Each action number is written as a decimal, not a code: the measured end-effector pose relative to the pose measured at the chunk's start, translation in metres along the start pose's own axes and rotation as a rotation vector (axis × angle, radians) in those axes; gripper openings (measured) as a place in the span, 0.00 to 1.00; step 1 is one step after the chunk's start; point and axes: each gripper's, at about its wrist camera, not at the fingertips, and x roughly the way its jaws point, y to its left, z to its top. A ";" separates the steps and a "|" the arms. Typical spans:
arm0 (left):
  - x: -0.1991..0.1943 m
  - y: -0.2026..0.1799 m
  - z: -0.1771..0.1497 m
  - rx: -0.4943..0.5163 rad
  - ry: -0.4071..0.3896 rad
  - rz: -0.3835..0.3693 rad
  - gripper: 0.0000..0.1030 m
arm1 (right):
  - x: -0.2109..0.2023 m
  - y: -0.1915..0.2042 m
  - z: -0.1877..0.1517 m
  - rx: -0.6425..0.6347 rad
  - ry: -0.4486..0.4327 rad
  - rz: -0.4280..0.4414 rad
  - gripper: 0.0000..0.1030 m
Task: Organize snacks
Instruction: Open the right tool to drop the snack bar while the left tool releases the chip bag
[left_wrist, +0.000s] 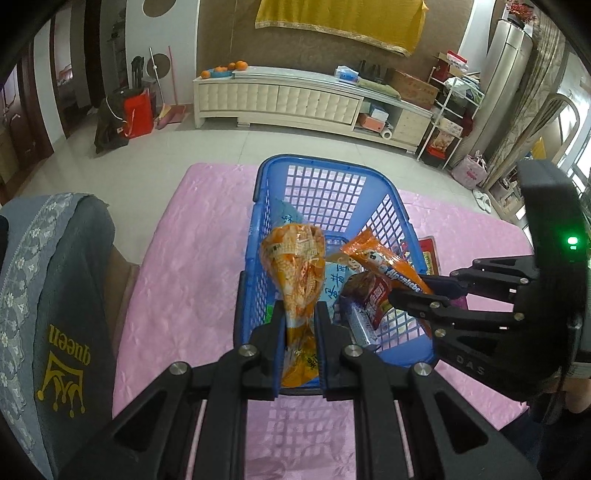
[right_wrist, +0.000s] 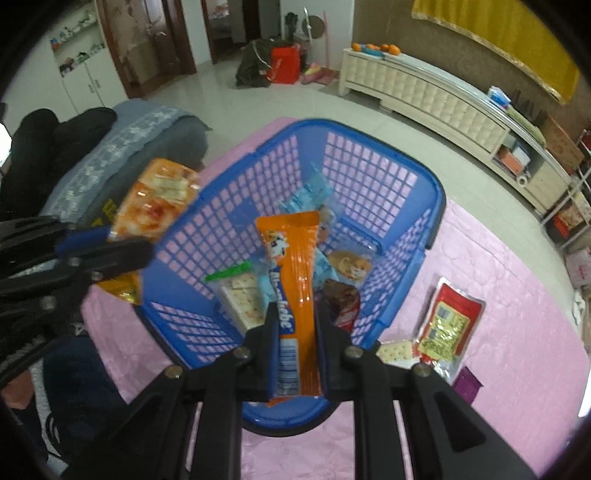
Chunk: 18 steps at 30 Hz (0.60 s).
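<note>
Left gripper (left_wrist: 297, 325) is clamped on a cone-shaped orange snack pack (left_wrist: 295, 266), and right gripper (right_wrist: 295, 328) is clamped on an orange wafer bar (right_wrist: 291, 266). Both hang at frame centre over the blue basket (right_wrist: 436, 221), probably so a release drops them in among the snacks already there. Legible: partial "Alpenliebe" on the bar; "queen" on the grey cover (left_wrist: 55, 295), left edge; a red-yellow pouch (right_wrist: 447, 321) lies outside the basket, lower right.
</note>
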 end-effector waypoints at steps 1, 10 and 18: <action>0.000 0.000 0.000 0.000 0.001 -0.001 0.13 | 0.002 -0.001 -0.001 0.006 0.012 -0.011 0.29; -0.001 0.001 -0.001 0.014 0.003 -0.004 0.13 | -0.013 -0.017 -0.006 0.089 -0.022 -0.018 0.80; 0.000 -0.010 0.010 0.060 -0.003 -0.016 0.13 | -0.021 -0.039 -0.006 0.169 -0.058 -0.006 0.83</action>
